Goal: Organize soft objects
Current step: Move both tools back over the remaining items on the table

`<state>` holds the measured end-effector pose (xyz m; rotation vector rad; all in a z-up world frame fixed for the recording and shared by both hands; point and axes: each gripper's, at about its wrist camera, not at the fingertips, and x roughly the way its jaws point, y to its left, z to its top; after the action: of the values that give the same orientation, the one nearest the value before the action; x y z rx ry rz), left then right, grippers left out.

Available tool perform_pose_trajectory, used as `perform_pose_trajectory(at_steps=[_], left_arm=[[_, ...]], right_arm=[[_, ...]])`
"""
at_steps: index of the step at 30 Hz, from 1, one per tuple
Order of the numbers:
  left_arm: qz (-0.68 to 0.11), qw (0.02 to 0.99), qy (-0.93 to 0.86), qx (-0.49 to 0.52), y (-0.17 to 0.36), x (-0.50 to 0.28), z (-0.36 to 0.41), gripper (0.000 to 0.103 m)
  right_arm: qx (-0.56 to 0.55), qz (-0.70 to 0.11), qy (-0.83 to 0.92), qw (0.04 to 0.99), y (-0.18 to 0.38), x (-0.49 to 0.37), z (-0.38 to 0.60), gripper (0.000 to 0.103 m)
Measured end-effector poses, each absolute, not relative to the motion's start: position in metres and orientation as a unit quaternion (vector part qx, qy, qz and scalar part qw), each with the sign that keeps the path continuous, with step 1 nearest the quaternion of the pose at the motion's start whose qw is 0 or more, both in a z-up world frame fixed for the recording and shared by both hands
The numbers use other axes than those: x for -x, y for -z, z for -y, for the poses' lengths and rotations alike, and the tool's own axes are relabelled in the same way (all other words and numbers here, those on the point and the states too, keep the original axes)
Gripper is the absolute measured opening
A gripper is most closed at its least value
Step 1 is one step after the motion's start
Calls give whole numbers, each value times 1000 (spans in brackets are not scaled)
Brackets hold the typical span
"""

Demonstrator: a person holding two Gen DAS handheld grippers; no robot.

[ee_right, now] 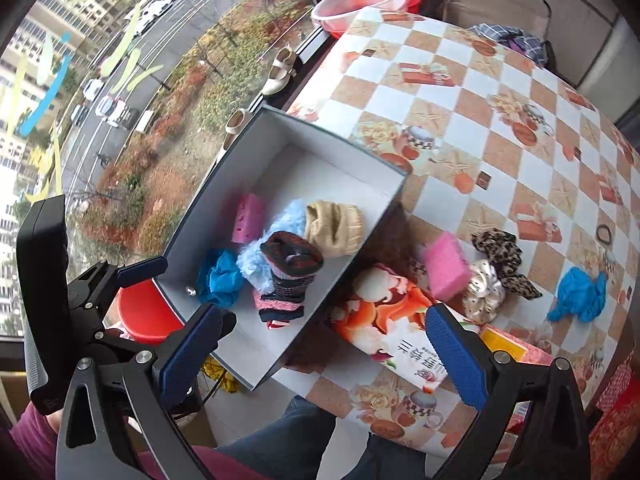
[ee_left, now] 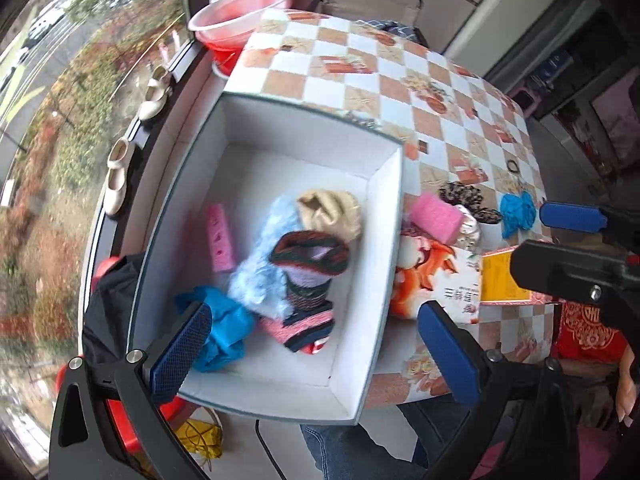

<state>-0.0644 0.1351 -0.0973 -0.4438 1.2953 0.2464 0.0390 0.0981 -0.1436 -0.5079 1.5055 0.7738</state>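
Soft things lie heaped in the near half of a white open cardboard box [ee_left: 384, 216] that overhangs the window-side edge of a table covered in an orange-and-white checked oilcloth [ee_left: 360, 60]. Inside the box, a rolled striped knitted sock in dark red, lilac and pink [ee_left: 308, 276] rests on top, leaning on a fluffy pale-blue plush piece [ee_left: 264, 248]; a beige knitted roll [ee_left: 332, 212] sits just behind them, a crumpled bright-blue cloth [ee_left: 224, 328] lies at the near corner, and a pink foam block with holes [ee_left: 220, 236] lies by the window-side wall. Both grippers hang above with nothing between their blue-padded fingers: the left gripper [ee_left: 316, 352] has its jaws spread wide over the box, and the right gripper [ee_right: 324, 356] stands equally wide over the box's near corner and a flower-printed carton [ee_right: 384, 320] lying flat beside it. Outside the box on the cloth wait a pink sponge [ee_right: 446, 266], a leopard-print scrunchie [ee_right: 500, 252], a cream dotted scrunchie [ee_right: 482, 290] touching both of them, and, well apart, a second crumpled blue cloth [ee_right: 578, 294] and a small dark hair ring [ee_right: 604, 234]. The carton and the box's tall wall stand between those loose pieces and the heap. A pink plastic basin [ee_left: 244, 12] sits at the table's far corner, and cream shoes [ee_left: 116, 176] rest on the window ledge. A person's jeans-clad legs [ee_left: 352, 452] show below the table edge.
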Motion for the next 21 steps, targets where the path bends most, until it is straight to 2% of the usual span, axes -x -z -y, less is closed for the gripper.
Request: perform_pose_trajectory(at_steps=[5, 10, 21], left_arm=[[-607, 778, -53, 154, 90, 4, -90, 103], [-631, 768, -9, 114, 107, -57, -45, 103], [-707, 702, 10, 89, 189, -172, 11, 103]], right_arm=[[170, -656, -281, 680, 113, -87, -39, 102], [113, -654, -204, 720, 94, -133, 40, 102], [32, -695, -80, 713, 147, -185, 184, 102]])
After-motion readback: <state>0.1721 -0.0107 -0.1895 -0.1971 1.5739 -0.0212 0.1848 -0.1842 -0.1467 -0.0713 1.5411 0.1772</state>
